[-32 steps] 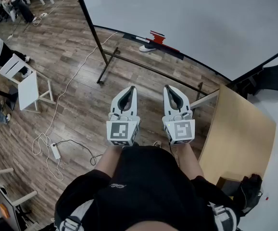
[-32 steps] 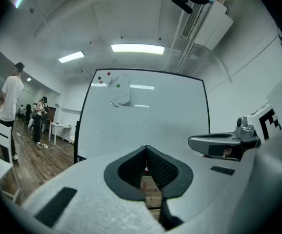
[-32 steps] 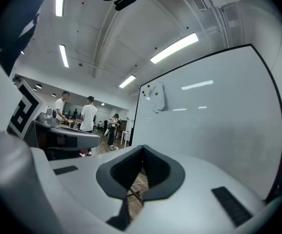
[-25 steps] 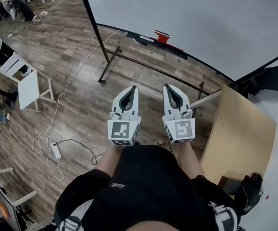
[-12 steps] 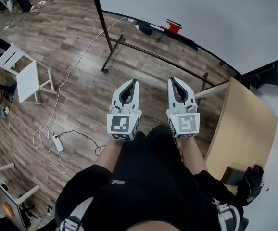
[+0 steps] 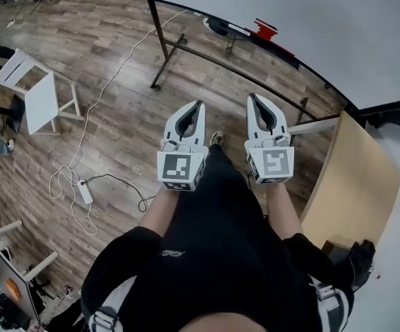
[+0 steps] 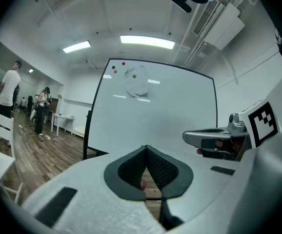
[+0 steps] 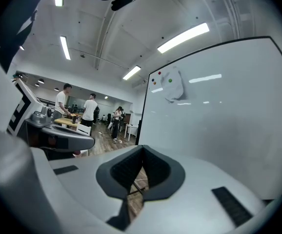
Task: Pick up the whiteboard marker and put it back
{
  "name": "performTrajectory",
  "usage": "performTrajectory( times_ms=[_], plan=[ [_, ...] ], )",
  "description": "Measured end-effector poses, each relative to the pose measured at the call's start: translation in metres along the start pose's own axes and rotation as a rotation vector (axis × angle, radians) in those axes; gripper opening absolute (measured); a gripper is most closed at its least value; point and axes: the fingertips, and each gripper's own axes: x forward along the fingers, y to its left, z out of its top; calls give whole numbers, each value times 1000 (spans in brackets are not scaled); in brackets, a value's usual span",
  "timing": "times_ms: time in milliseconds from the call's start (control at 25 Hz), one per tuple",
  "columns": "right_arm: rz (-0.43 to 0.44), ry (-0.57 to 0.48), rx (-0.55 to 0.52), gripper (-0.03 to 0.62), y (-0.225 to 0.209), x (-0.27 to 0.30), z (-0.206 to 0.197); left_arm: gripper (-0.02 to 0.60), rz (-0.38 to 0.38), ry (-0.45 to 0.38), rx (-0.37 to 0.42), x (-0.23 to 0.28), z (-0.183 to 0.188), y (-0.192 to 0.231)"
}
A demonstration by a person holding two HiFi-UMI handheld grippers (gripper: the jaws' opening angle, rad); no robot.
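The whiteboard (image 6: 311,19) stands ahead of me on a black-framed stand. On its bottom ledge lie a red item (image 6: 264,28) and a dark-and-white item (image 6: 222,25); I cannot tell which one is the marker. Both grippers are held side by side at waist height above the wooden floor, well short of the ledge. My left gripper (image 6: 199,104) is shut with nothing in it, its pads meeting at the tip (image 7: 146,147). The right gripper (image 6: 251,96) is also shut and empty (image 8: 142,147). Each gripper view faces the whiteboard (image 7: 151,111) (image 8: 219,111).
A light wooden table (image 6: 352,178) stands close on my right. The stand's black foot bar (image 6: 234,68) crosses the floor ahead. On the left are a white chair (image 6: 37,95) and a cable with a power strip (image 6: 82,192). People stand far off (image 8: 63,104).
Both grippers have moved forward together towards the whiteboard and a little lower, still shut. The ledge with the red item has shifted up and right in the head view.
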Motion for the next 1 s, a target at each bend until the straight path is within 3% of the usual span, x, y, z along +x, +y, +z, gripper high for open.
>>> performTrajectory(
  times_ms=[560,680,800,1000],
  plan=[
    [51,124,-76,2,-90,110,-39,6,41,102,3,140,-10,28],
    [58,134,-39,2,-114,124,-51,6,36,142,0,169,-19,24],
    [72,146,-5,2,-133,137,-61,6,48,169,-7,188,-26,23],
    [107,224,-62,2,-146,158,-84,6,58,215,-8,211,-41,28]
  ],
)
